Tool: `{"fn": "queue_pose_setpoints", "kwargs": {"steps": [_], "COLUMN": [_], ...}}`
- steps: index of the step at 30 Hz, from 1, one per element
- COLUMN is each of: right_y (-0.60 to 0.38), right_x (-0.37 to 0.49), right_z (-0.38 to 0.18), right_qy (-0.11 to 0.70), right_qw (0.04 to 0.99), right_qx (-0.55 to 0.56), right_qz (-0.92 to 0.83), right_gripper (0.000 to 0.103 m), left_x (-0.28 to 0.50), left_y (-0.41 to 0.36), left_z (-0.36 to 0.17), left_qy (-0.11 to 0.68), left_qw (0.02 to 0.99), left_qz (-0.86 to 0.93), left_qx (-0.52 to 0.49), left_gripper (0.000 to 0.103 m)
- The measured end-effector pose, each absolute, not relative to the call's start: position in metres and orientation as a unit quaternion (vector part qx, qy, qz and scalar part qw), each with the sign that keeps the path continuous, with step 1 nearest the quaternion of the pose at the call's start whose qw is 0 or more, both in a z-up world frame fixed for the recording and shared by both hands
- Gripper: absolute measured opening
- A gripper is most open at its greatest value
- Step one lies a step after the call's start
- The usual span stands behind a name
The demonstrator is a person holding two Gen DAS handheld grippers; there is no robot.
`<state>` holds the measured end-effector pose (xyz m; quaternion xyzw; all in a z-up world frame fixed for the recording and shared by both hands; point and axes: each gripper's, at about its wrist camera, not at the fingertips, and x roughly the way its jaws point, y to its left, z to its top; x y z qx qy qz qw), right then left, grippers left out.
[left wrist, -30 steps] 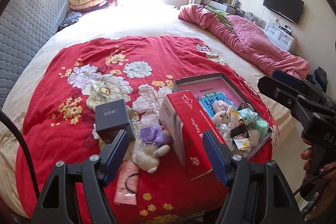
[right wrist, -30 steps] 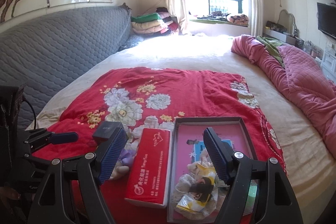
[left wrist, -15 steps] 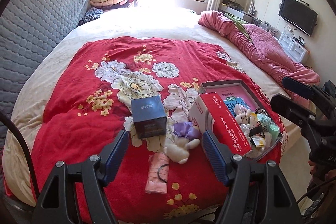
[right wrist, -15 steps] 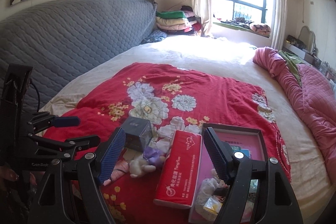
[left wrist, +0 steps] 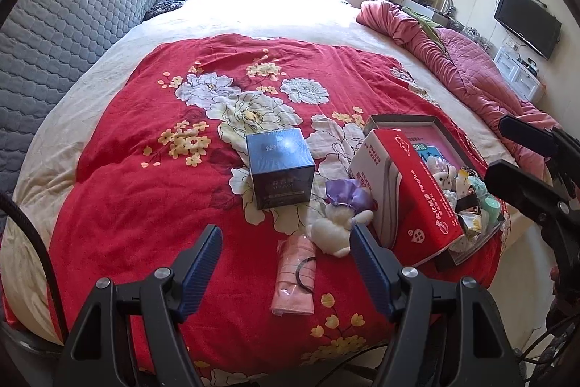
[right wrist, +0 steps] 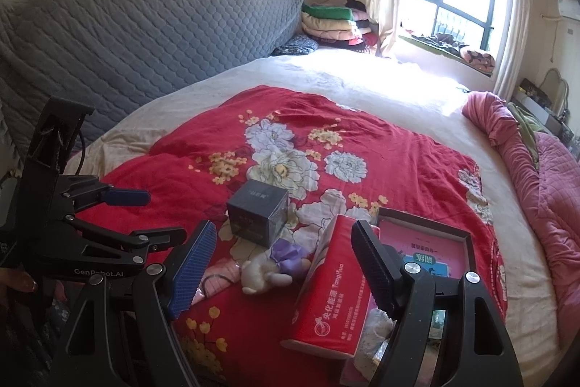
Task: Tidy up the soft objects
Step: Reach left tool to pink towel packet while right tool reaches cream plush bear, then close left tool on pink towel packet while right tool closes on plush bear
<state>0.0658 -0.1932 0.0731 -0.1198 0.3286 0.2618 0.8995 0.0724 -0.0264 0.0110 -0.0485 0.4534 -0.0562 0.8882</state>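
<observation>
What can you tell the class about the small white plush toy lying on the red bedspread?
The white plush toy is a small, fluffy soft animal with a shiny purple bow at its top. It lies flat on the red floral bedspread, between the dark blue box and the red tissue pack, with a folded pink cloth just beside it. Neither gripper touches it.

– So where am I working, somebody's home?
– Yep, a bedroom. I'm over a big bed [left wrist: 253, 24] with a red floral quilt [left wrist: 152, 176], folded blankets [right wrist: 333, 20], a wall TV [left wrist: 527, 17], a curtained window [right wrist: 449, 2].
</observation>
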Motion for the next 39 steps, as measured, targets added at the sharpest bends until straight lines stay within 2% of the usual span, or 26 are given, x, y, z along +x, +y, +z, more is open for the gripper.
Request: {"fn": "queue_pose_setpoints", "kwargs": {"steps": [11,18,28,30,32,34,39], "right_y": [-0.175,-0.147,-0.122,-0.116,-0.112,-0.107,-0.093], "right_x": [0.087,0.106,0.131,0.134,0.135,0.136,0.141], "right_z": [0.034,-0.014,-0.056,-0.065,-0.073,-0.081,-0.1], "right_qy": [0.36,0.399,0.424,0.433,0.434,0.434,0.425], "right_qw": [0.87,0.812,0.719,0.696,0.678,0.66,0.607], "right_qx": [-0.181,-0.272,-0.395,-0.417,-0.439,-0.459,-0.525], "right_qz": [0.285,0.327,0.384,0.393,0.399,0.408,0.419], "right_gripper": [0.078,0.078,0.078,0.078,0.078,0.078,0.078], "left_x": [0.089,0.103,0.115,0.115,0.115,0.115,0.116], "left_y": [-0.027,-0.037,-0.042,-0.041,-0.037,-0.031,-0.01], "left_z": [-0.06,-0.098,-0.125,-0.127,-0.128,-0.129,-0.126], "left_qy": [0.515,0.548,0.56,0.556,0.553,0.552,0.549], "left_qw": [0.853,0.831,0.822,0.824,0.826,0.826,0.822], "left_qz": [-0.059,-0.072,-0.078,-0.079,-0.08,-0.083,-0.096], "left_qx": [-0.056,-0.058,-0.064,-0.068,-0.075,-0.084,-0.116], "left_gripper": [0.072,0.072,0.071,0.064,0.048,0.04,0.036]}}
